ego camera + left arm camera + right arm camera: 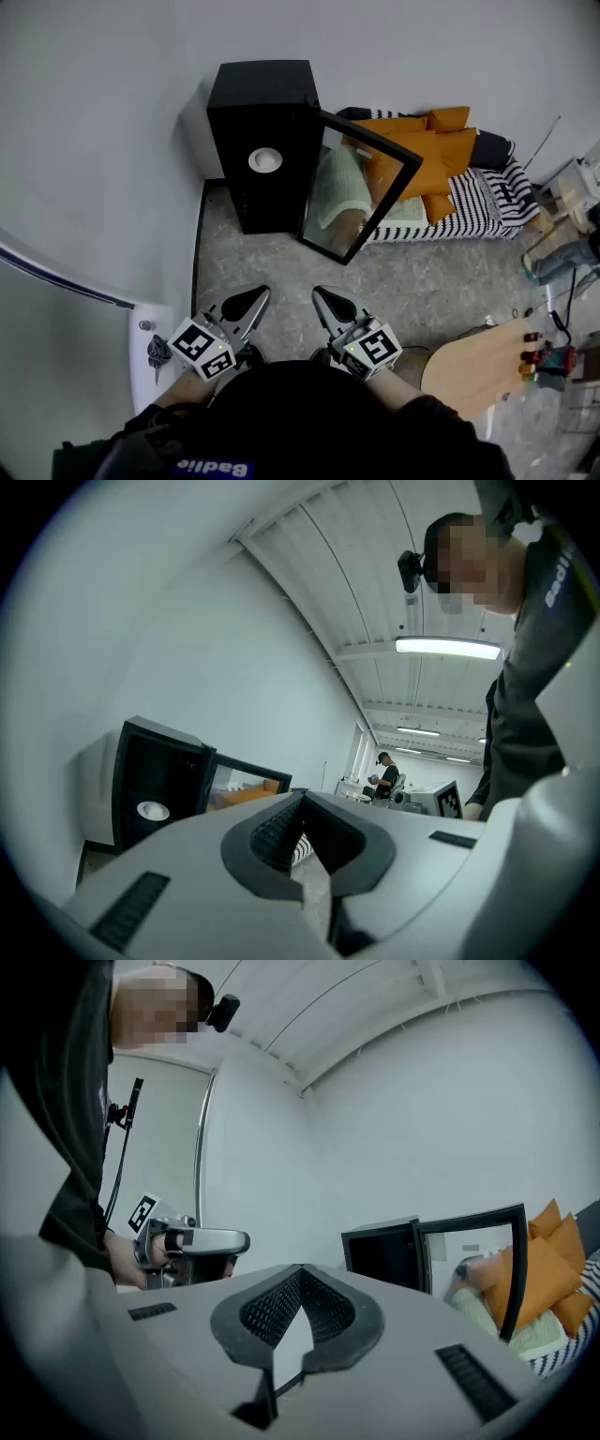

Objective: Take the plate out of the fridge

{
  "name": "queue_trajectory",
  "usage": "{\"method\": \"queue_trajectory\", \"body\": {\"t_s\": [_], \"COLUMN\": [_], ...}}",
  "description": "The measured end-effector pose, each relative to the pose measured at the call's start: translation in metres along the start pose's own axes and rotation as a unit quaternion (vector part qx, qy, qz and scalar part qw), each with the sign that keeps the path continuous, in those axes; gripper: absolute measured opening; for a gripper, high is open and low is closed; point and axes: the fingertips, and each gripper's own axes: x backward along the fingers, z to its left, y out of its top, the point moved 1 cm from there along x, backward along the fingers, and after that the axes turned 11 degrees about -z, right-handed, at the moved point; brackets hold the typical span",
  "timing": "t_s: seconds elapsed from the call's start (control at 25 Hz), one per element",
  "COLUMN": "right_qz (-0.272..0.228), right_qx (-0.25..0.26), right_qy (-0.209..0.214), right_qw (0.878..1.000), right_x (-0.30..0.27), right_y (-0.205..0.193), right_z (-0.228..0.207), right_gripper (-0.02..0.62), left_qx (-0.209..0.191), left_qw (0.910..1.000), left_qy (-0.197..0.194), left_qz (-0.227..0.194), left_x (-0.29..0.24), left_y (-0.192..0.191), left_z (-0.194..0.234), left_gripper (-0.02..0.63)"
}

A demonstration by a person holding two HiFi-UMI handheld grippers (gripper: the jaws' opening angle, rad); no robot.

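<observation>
A small black fridge [262,141] stands on the floor against the wall with its glass door [361,187] swung open to the right. A white plate [265,160] lies on a shelf inside it. My left gripper [255,295] and right gripper [321,295] are held side by side close to my body, well short of the fridge, both shut and empty. The left gripper view shows the fridge [159,780] and the plate [153,810] far off beyond the left gripper [302,799]. In the right gripper view the right gripper [300,1274] points toward the fridge [384,1251].
A low couch with orange cushions and a striped cover [450,178] lies to the right behind the door. A round wooden table [478,361] stands at my right. A white wall runs along the left. A person [384,772] stands far back in the room.
</observation>
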Motion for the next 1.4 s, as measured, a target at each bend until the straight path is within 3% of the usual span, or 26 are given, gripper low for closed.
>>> {"method": "queue_trajectory", "body": {"t_s": [0.36, 0.8, 1.16, 1.4], "right_qz": [0.000, -0.004, -0.043, -0.052], "right_qx": [-0.003, -0.011, 0.003, -0.004], "right_qy": [0.008, 0.050, 0.163, 0.209], "right_qw": [1.000, 0.999, 0.986, 0.977], "right_x": [-0.002, -0.006, 0.000, 0.003], "right_y": [-0.001, -0.002, 0.018, 0.022], "right_z": [0.001, 0.003, 0.000, -0.012], "right_gripper": [0.005, 0.005, 0.006, 0.005], "left_qx": [0.004, 0.021, 0.014, 0.017], "left_qw": [1.0000, 0.9996, 0.9973, 0.9946], "left_qy": [0.001, 0.017, 0.071, 0.102], "left_qz": [0.002, 0.007, 0.011, 0.007], "left_x": [-0.001, -0.011, -0.035, -0.052], "left_y": [-0.002, -0.013, -0.023, -0.033], "left_z": [0.000, 0.006, 0.002, 0.001], "left_gripper": [-0.002, -0.002, -0.002, -0.002]}}
